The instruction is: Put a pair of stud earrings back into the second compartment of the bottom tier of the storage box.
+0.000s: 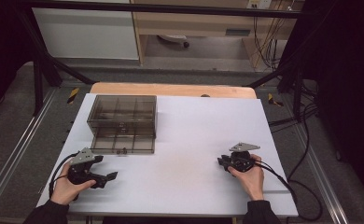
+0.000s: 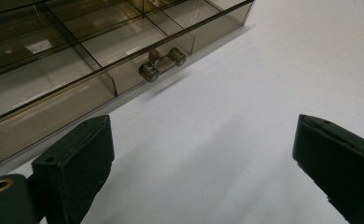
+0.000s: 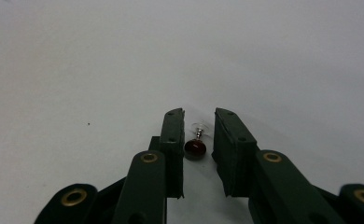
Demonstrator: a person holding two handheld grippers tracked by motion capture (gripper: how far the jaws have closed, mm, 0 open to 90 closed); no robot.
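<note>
A: that little red-headed pin (image 3: 195,148) sits low centre in the right gripper view, between the right claw (image 3: 199,140) jaws, narrow gap, touching? can't tell.

B: and the left claw (image 2: 203,154) is spread wide on the white bench (image 1: 194,140), smoky drawer box (image 1: 122,122) upper left, drawer pulled out, handle (image 2: 162,64) facing it.

no text, label, brand or number can be read anywhere; a pale sticker inside the smoky plastic organiser box (image 2: 38,45) is too blurred.
</note>
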